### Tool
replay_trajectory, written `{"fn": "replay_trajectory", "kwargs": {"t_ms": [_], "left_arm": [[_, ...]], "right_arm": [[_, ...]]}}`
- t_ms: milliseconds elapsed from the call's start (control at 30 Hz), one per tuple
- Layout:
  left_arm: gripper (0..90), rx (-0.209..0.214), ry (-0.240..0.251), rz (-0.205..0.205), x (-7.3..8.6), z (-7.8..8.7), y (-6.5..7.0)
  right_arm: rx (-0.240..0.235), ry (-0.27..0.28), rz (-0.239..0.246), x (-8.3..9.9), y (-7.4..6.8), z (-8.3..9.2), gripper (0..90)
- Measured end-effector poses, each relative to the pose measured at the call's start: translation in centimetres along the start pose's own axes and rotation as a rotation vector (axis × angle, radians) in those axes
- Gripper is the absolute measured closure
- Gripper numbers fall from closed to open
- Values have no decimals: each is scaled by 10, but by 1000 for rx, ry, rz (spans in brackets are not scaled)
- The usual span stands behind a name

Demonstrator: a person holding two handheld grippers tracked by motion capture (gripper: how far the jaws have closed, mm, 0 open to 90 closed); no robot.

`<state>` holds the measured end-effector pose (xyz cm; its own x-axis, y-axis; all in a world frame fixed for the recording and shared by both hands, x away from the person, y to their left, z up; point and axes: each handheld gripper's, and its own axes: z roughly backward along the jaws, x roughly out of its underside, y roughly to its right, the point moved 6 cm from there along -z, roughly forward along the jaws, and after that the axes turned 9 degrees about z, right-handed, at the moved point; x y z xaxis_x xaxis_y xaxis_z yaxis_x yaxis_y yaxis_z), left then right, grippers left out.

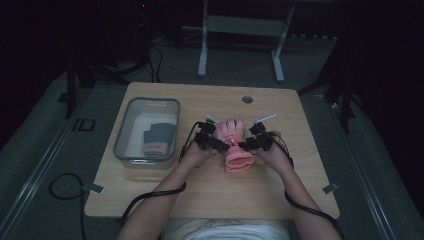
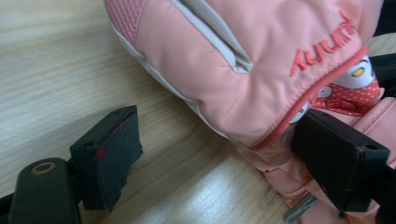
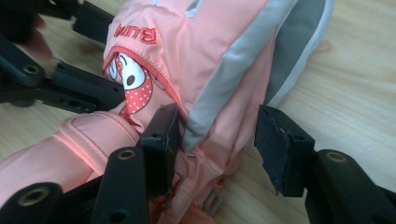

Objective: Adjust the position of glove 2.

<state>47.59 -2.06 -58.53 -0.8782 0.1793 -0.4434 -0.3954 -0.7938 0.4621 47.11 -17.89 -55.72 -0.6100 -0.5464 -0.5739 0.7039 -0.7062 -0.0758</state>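
pink padded glove (image 1: 234,145) flat on tabletop (image 1: 165,195): soft, light, squashy. best pinched at cuff edges. left hand-held gripper (image 2: 219,154) and right hand-held gripper (image 3: 219,144) both apart, straddling it, no clamp.

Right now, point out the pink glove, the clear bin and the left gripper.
pink glove (image 1: 237,150): high view, on its cuff end.
clear bin (image 1: 121,136): high view, on its left wall.
left gripper (image 2: 219,158): left gripper view, midway between its fingertips.

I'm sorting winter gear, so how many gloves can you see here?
2: a pink padded fabric glove on the wooden table between both claws, and a grey-and-pink glove inside the clear plastic bin. More could be hidden underneath.
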Motion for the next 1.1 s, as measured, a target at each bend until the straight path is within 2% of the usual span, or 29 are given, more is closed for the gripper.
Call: {"fn": "replay_trajectory", "kwargs": {"t_ms": [67, 133, 233, 300, 333, 400, 433, 467, 567, 667, 800, 900, 967, 1000, 1033, 1067, 1100], "left_arm": [[226, 20, -7, -5, -2, -2, 3], [306, 62, -20, -8, -4, -5, 5], [453, 126, -25, -12, -4, -7, 7], [537, 145, -19, -17, -4, -7, 9], [612, 139, -14, -29, -4, -6, 12], [702, 131, -9, -37, -4, -6, 14], [702, 114, -11, -52, -5, -4, 16], [736, 113, -11, -61, -5, -4, 17], [752, 120, -14, -71, -5, -1, 19], [763, 108, -13, -94, -6, 6, 26], [768, 106, -9, -106, -8, 12, 29], [768, 98, -2, -119, -10, 21, 32], [768, 88, 9, -141, -14, 35, 36], [768, 88, 9, -141, -14, 35, 36], [768, 74, 23, -156, -18, 45, 38], [768, 74, 23, -156, -18, 45, 38], [768, 60, 33, -168, -21, 56, 40]], "right_arm": [[-36, -4, -24, 1, 3, -2, 497], [-74, -14, -65, 3, 7, -4, 509], [-115, -13, -88, 4, 9, -7, 556], [-130, -10, -93, 5, 9, -8, 588], [-134, -8, -93, 4, 8, -8, 611], [-128, -5, -77, 4, 7, -8, 630], [-122, -2, -75, 4, 6, -7, 647], [-111, 19, -67, 5, 5, -7, 675], [-105, 63, -61, 7, 3, -4, 695], [-100, 85, -73, 8, -1, 3, 715], [-76, 95, -57, 5, -4, 8, 720], [-72, 124, -49, 0, -8, 16, 722], [-70, 142, -44, -5, -12, 22, 722], [-70, 142, -44, -5, -12, 22, 722], [-63, 161, -35, -11, -15, 28, 722], [-63, 161, -35, -11, -15, 28, 722], [-60, 177, -30, -18, -19, 34, 721]]}}
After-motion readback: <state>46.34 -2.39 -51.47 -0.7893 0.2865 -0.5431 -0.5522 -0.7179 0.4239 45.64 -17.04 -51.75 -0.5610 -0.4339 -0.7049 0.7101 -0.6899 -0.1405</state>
